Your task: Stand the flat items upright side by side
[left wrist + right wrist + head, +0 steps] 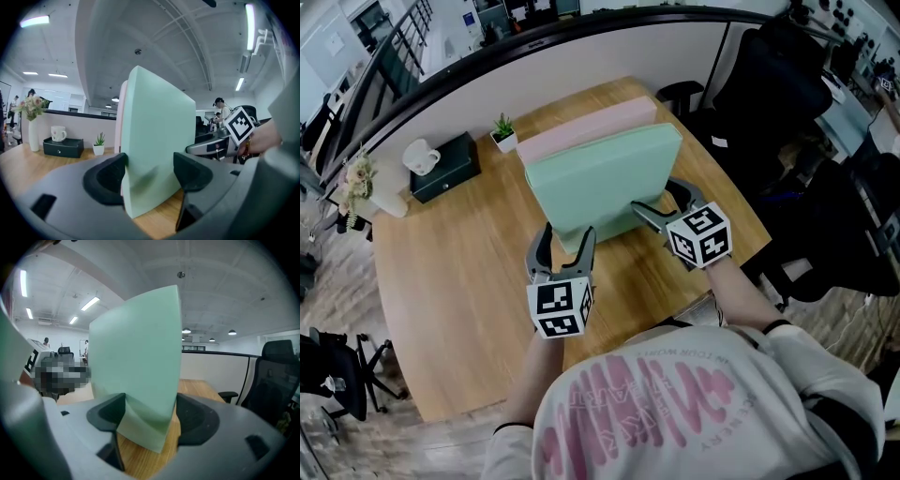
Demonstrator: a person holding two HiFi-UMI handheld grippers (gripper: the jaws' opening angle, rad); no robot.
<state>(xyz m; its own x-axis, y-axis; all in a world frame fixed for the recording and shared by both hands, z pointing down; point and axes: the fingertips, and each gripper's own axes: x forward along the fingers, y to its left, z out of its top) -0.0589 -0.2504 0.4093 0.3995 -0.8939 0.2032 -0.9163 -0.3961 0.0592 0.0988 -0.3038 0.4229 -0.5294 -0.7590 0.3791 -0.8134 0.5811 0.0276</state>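
We count two upright, side by side on the wooden surface point(450, 272): mint-green foam slab point(600, 183), pink foam slab point(581, 127). Left claw point(567, 236) and right claw point(661, 202), near level, clench the green's lower corners.

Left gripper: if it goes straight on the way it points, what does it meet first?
The green slab. It already stands between the jaws of the left gripper, so any push forward meets it at once. A pink slab stands right behind it.

Wooden table point(459, 281), green slab point(600, 183) upright, pink slab point(581, 127) behind, potted plant point(503, 131), black box point(450, 169)
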